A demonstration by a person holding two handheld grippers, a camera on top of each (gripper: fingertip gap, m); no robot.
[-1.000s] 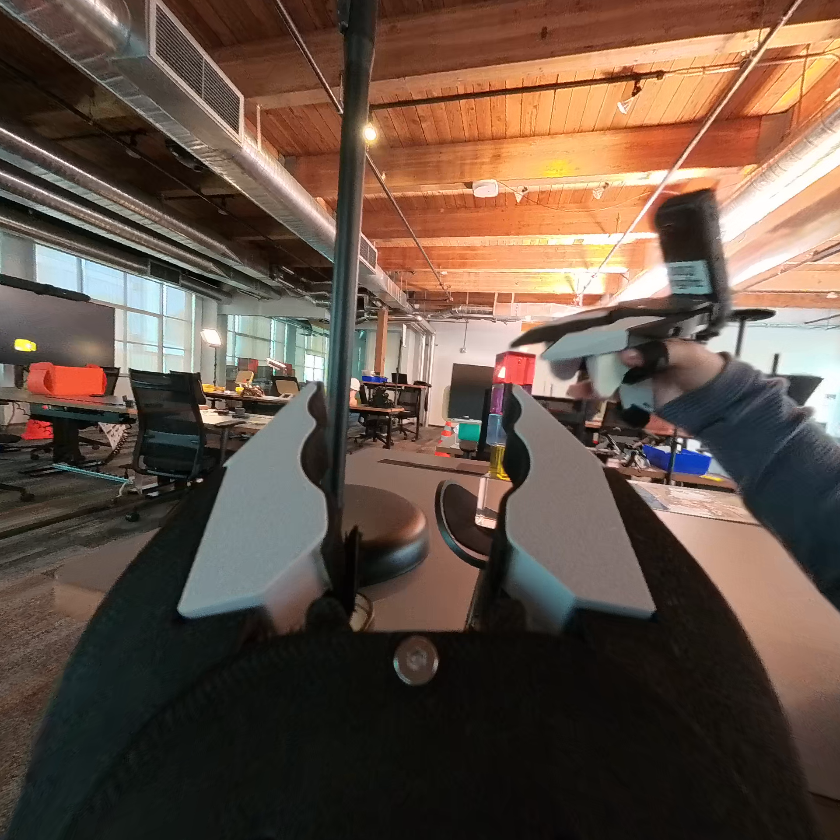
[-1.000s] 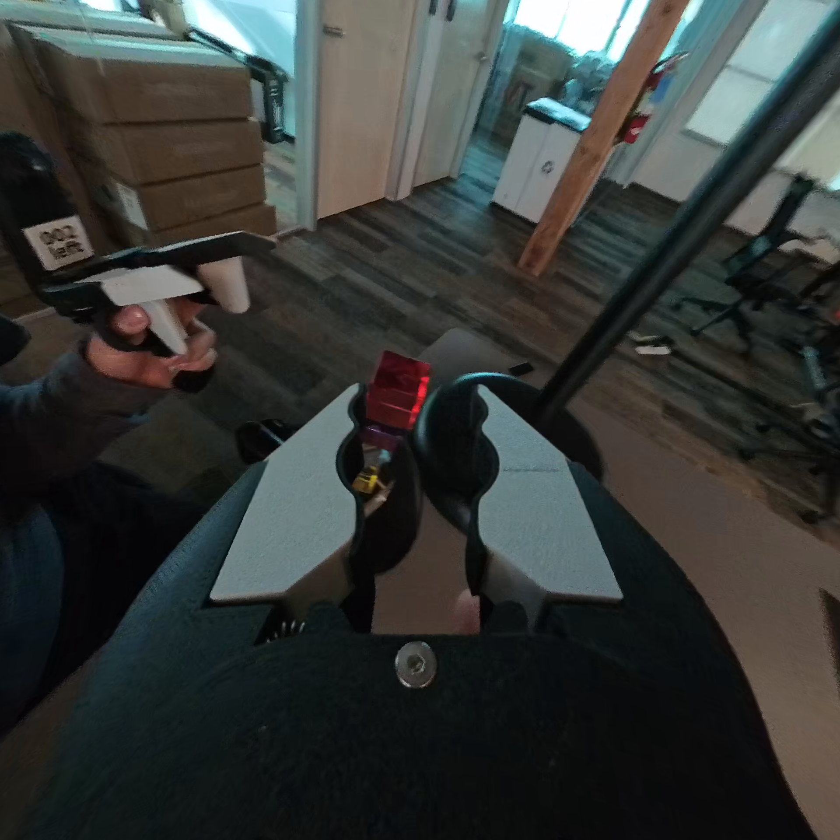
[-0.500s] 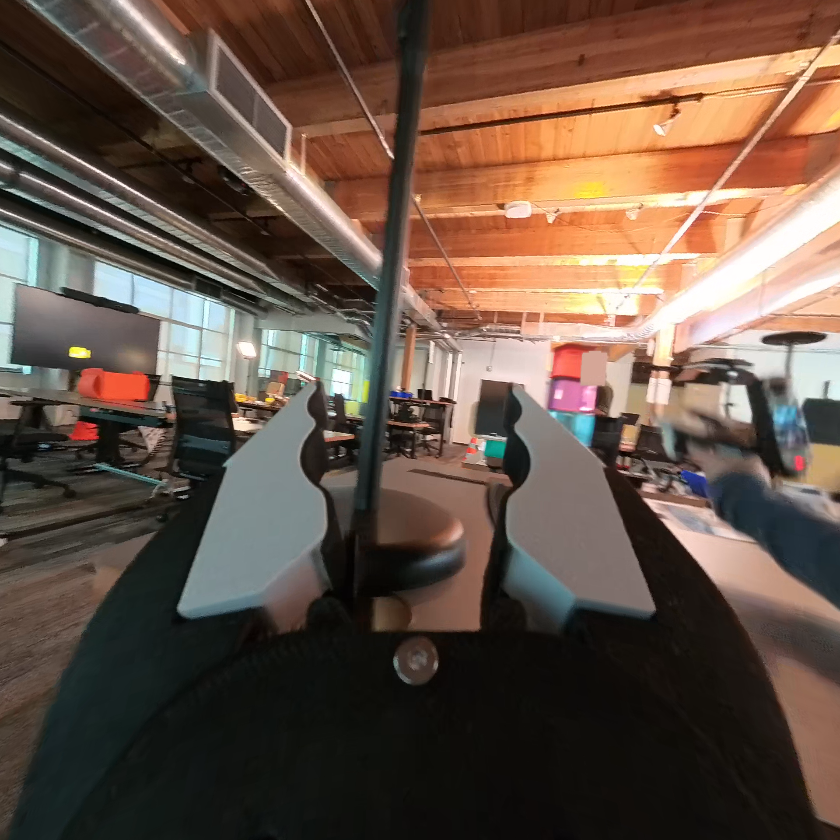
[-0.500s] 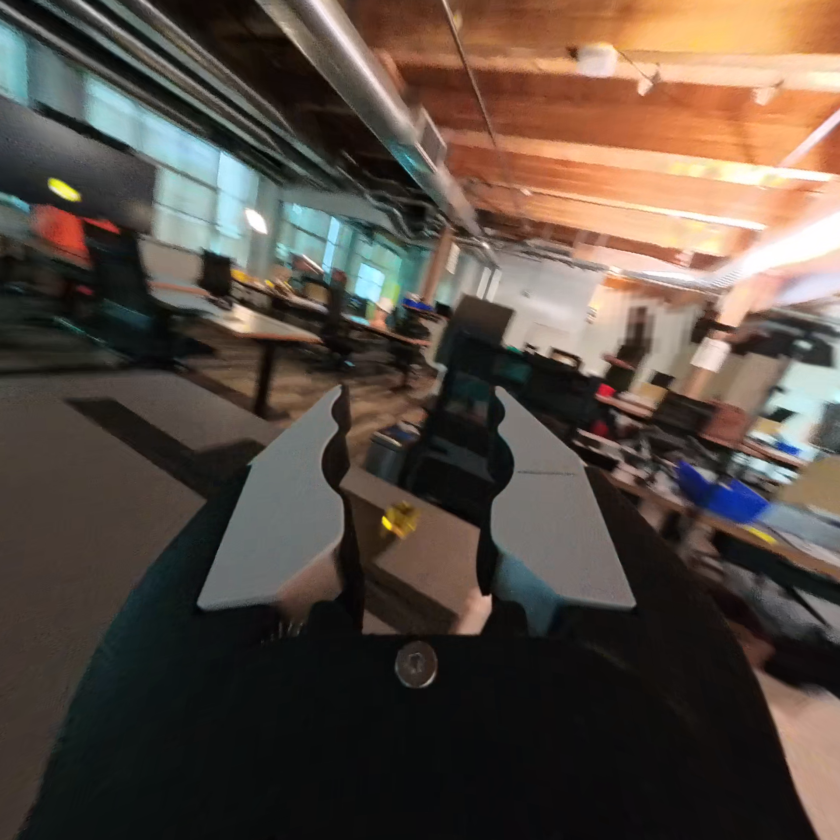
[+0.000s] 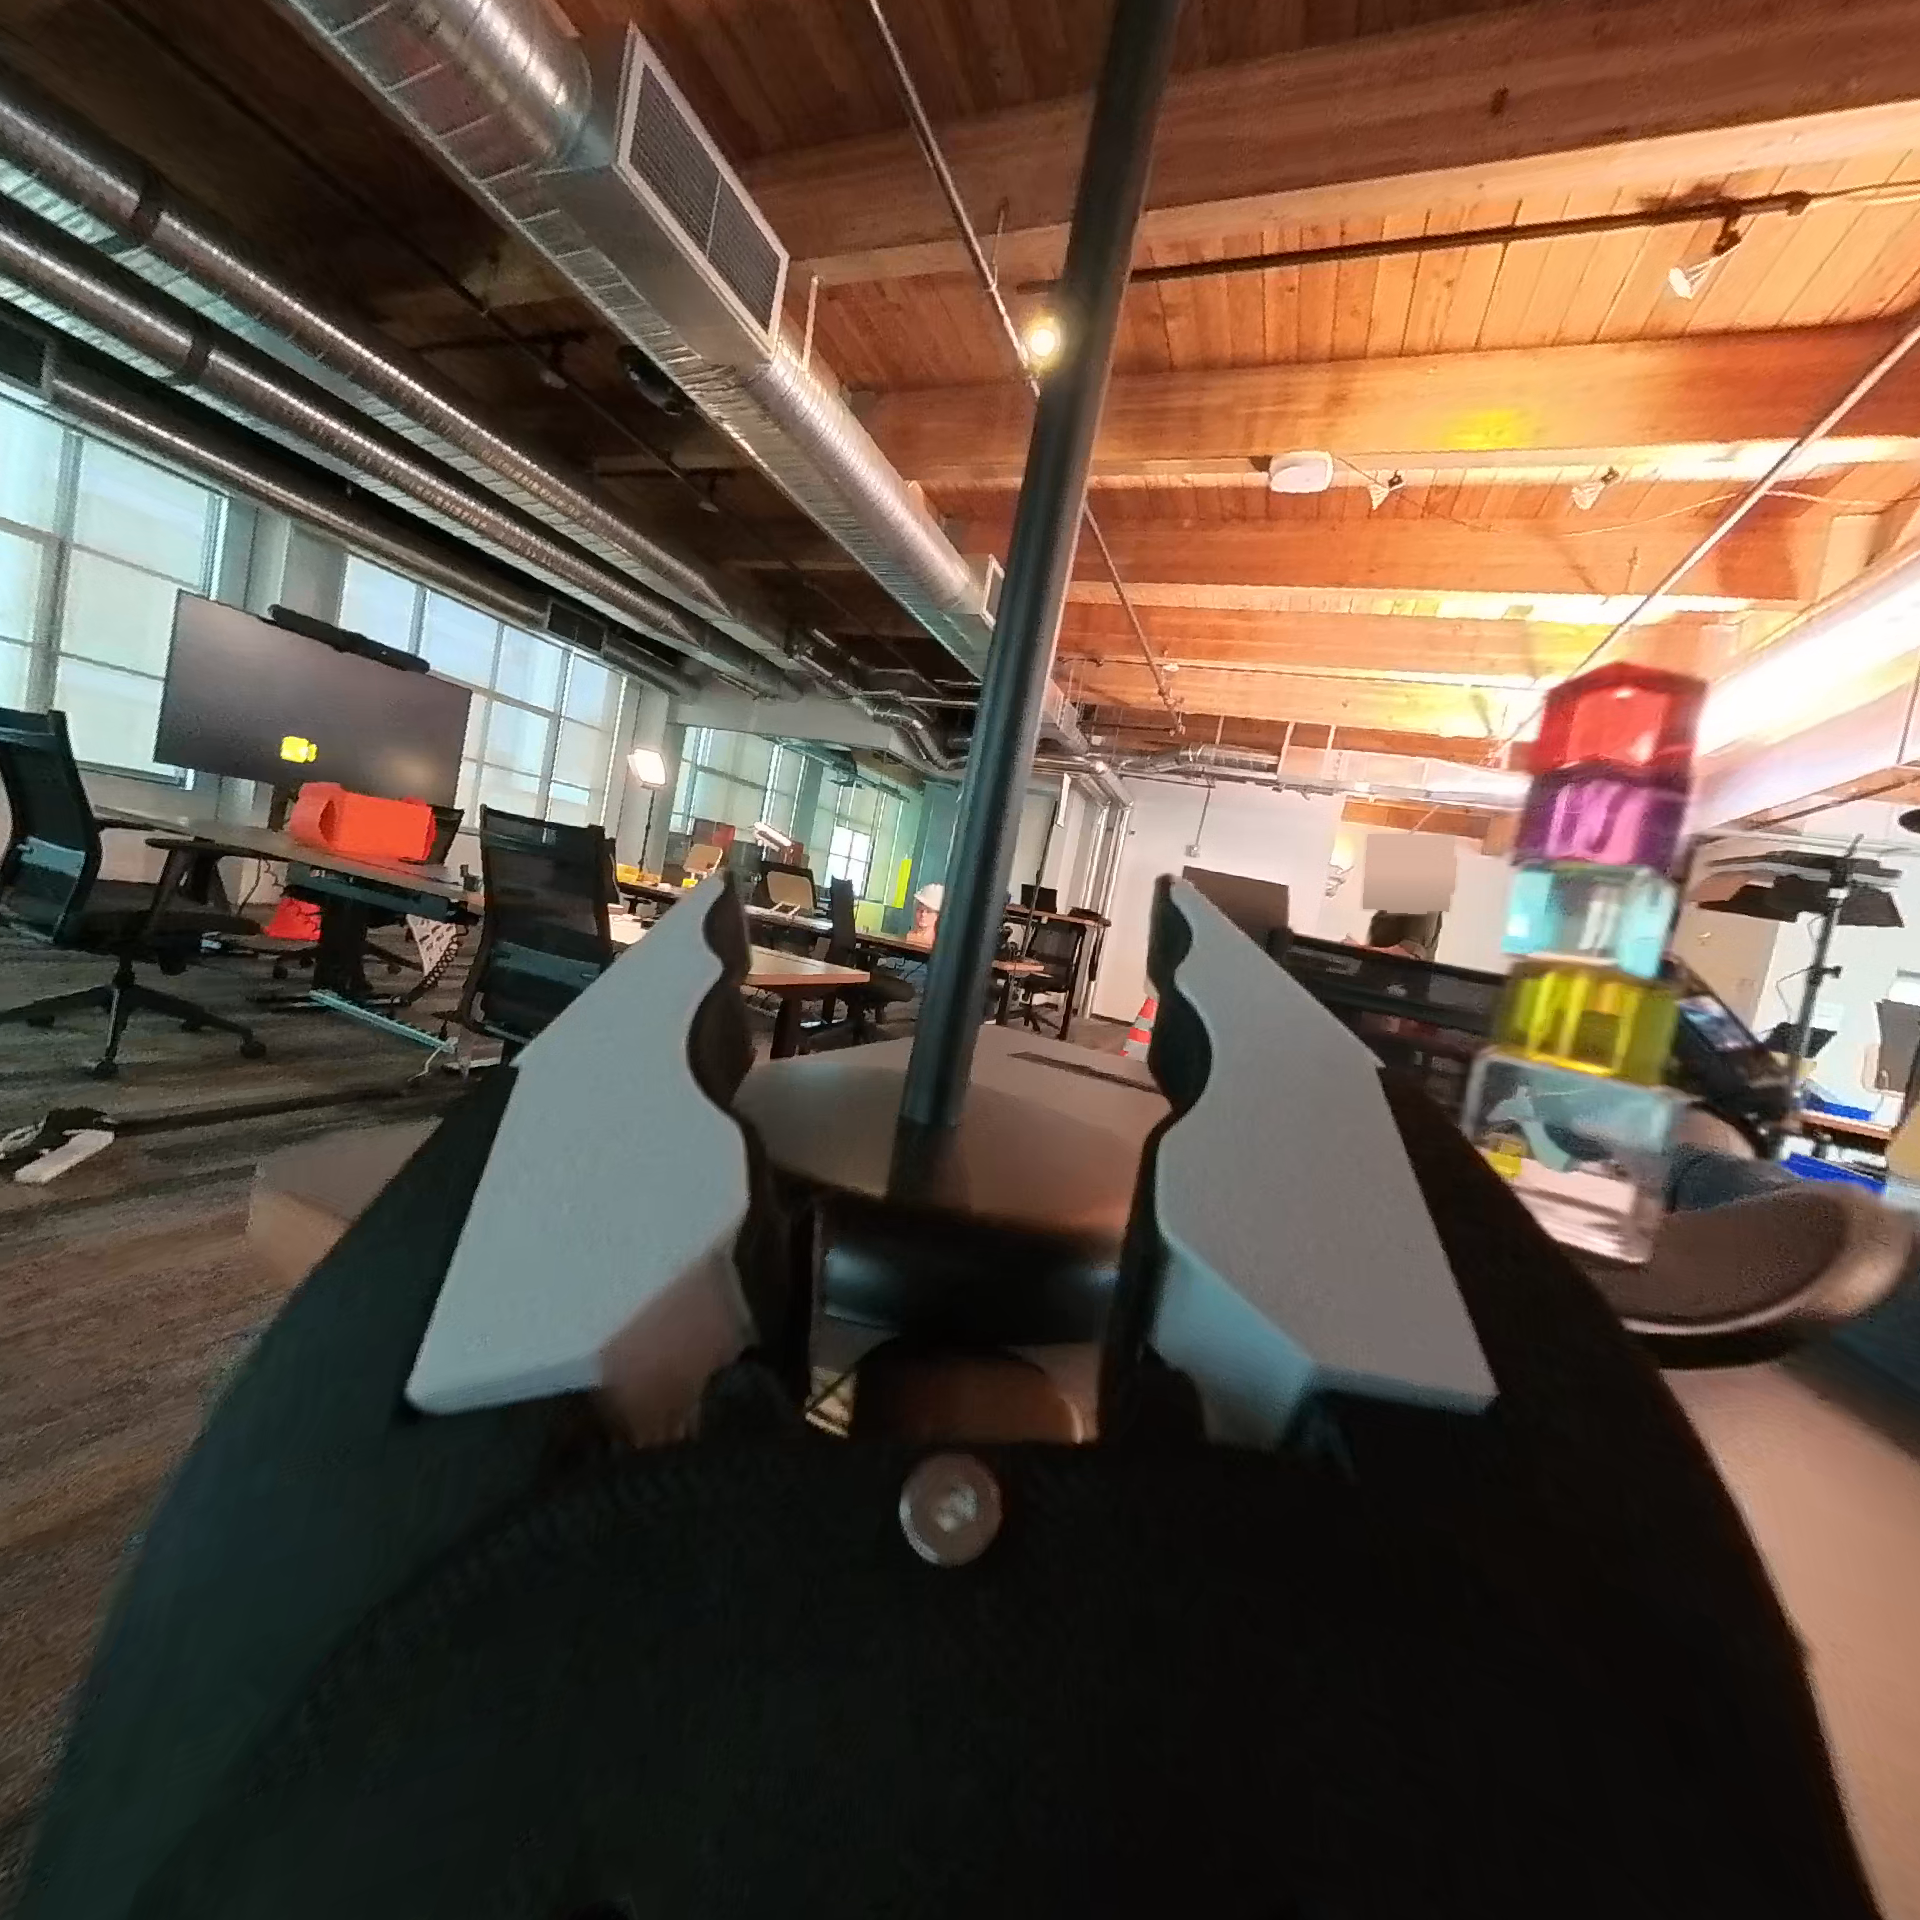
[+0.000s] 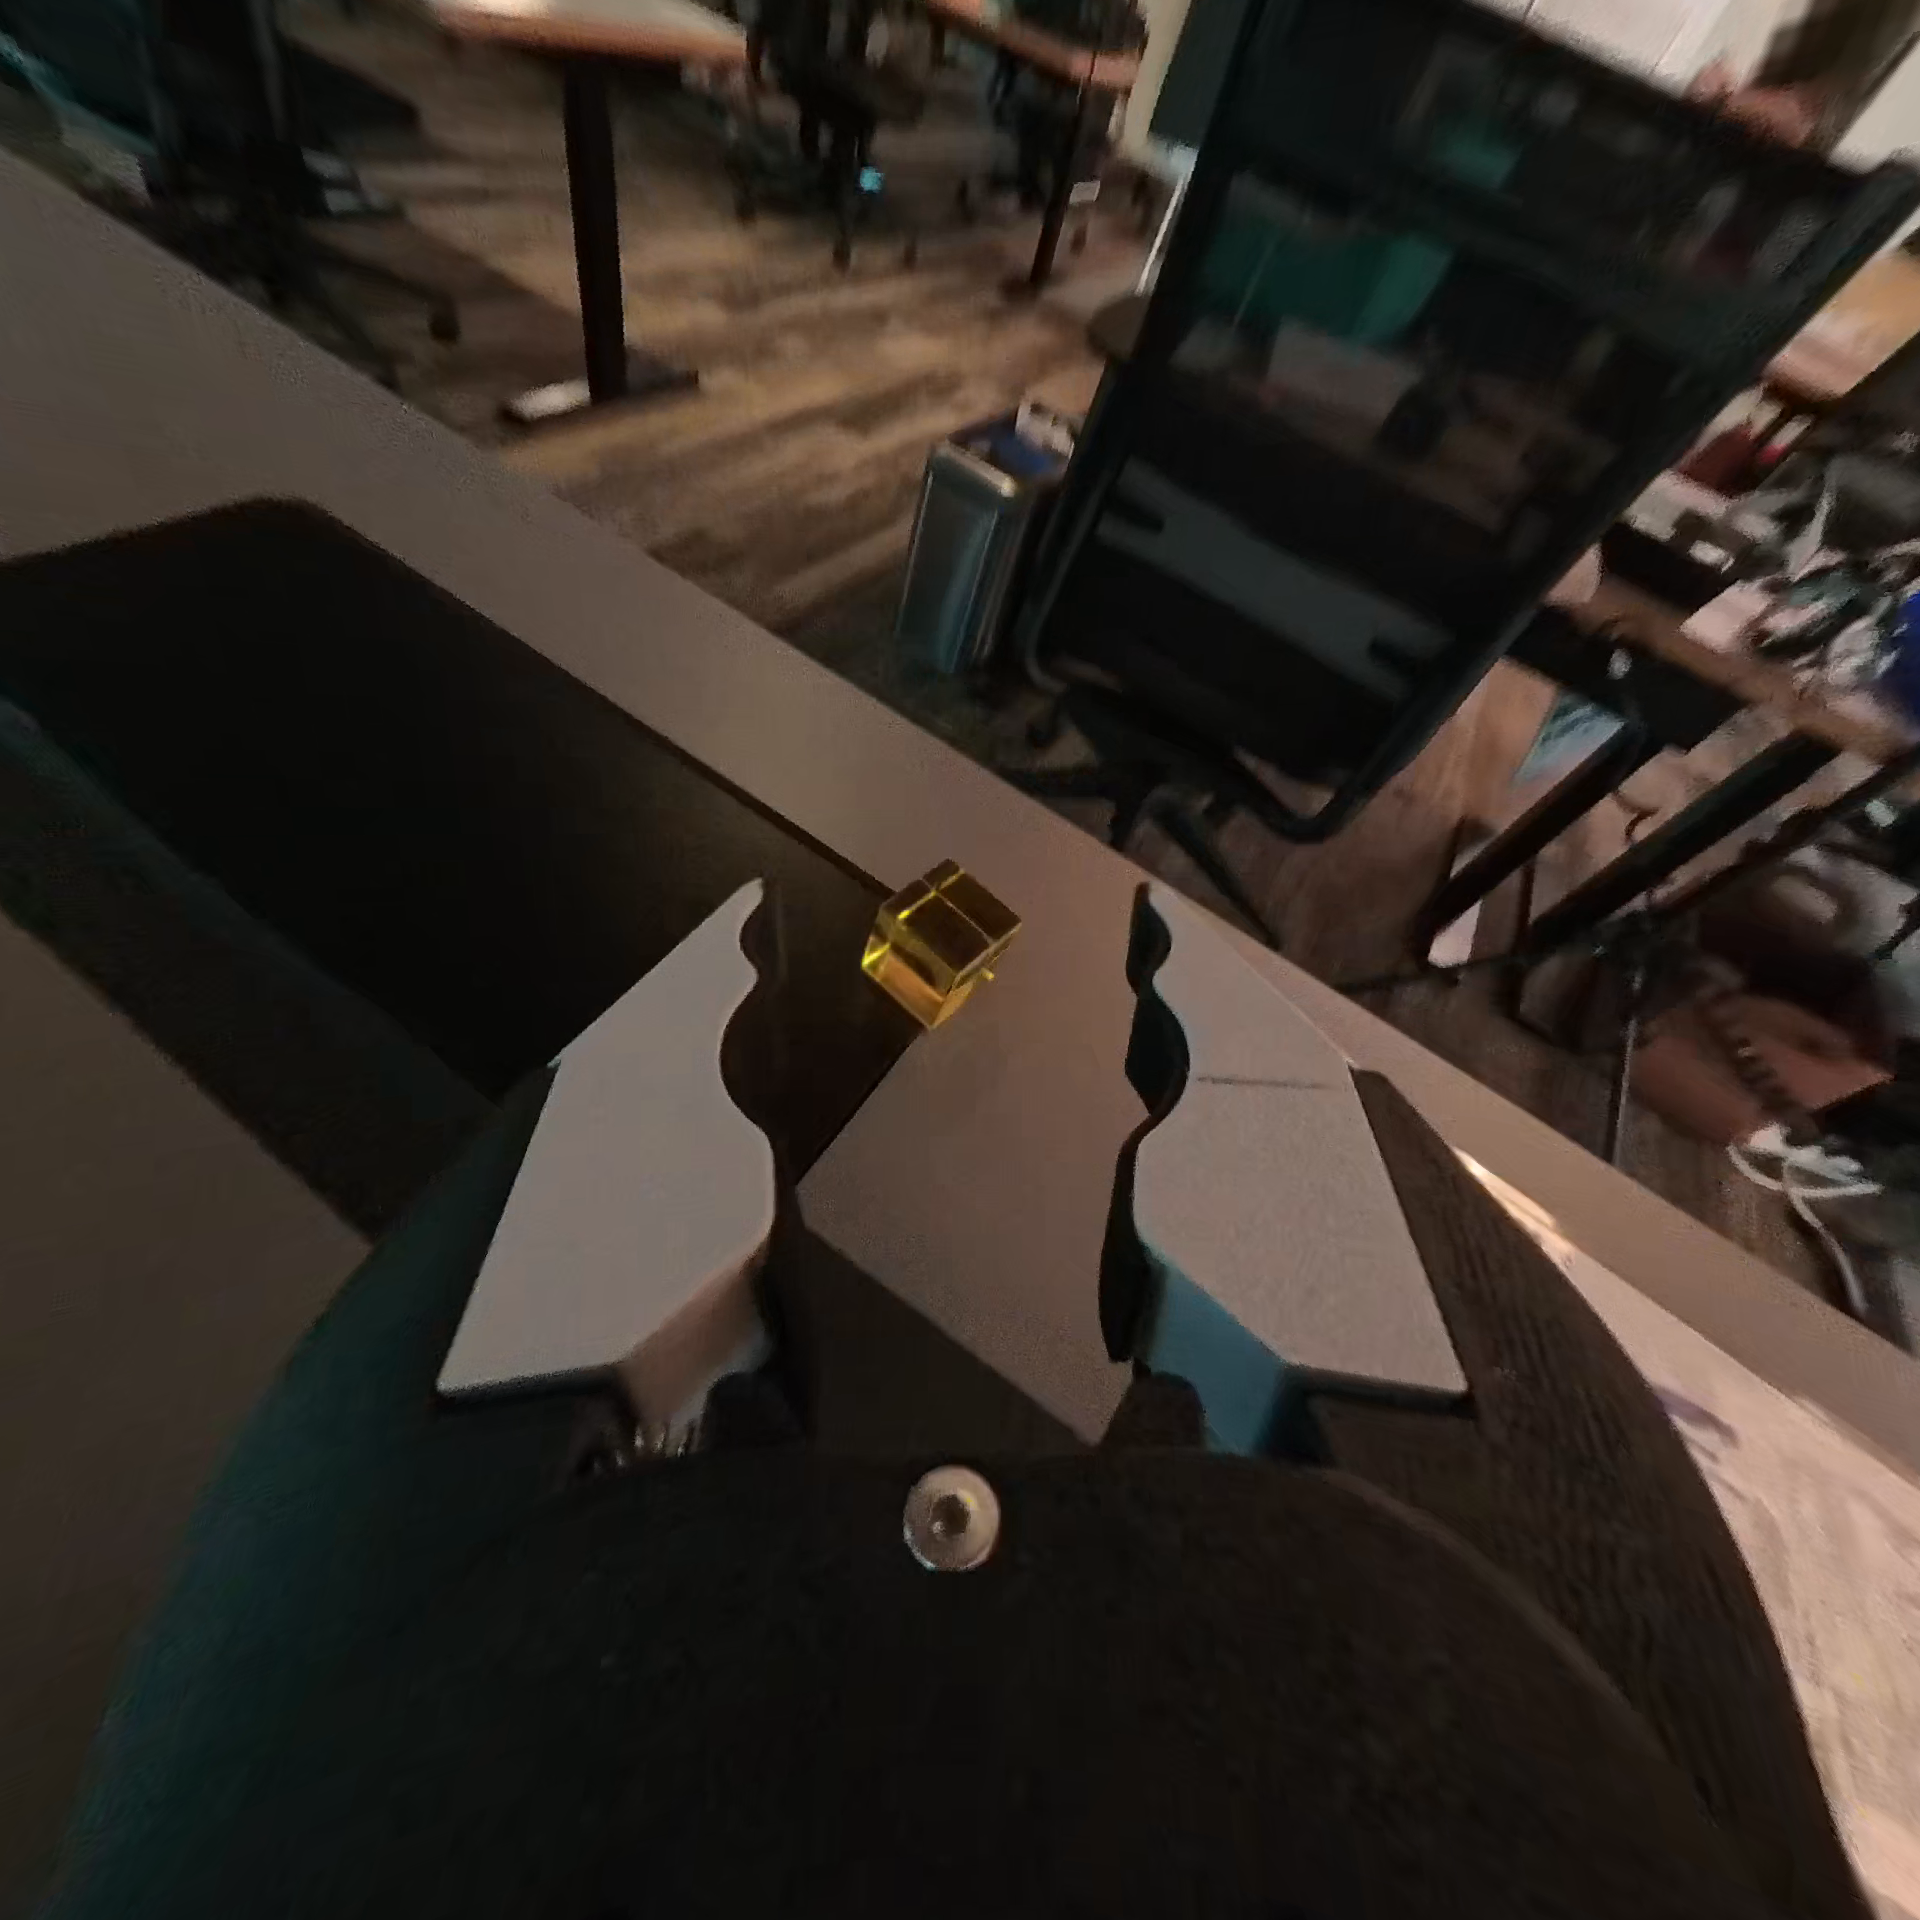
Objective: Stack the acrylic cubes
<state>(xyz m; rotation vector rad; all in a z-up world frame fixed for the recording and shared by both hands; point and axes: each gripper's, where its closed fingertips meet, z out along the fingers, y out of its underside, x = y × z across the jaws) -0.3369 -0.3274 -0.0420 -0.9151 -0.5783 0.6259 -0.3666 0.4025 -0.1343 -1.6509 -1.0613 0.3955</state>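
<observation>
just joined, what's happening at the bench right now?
A person holds two handheld grippers over a grey table. The right gripper is open above a single yellow cube lying beside a black mat; its pads are clear of the cube. The left gripper is open and empty, facing a black pole on a round base. A stack of five coloured cubes stands to its right.

The right hand-held gripper [image 6: 945,904] has swung off the cube stack [image 5: 1590,966], opened wider, and now points down at 1 yellow cube [image 6: 940,940] on the desk [image 6: 1039,1122]. It has left the left view.
</observation>
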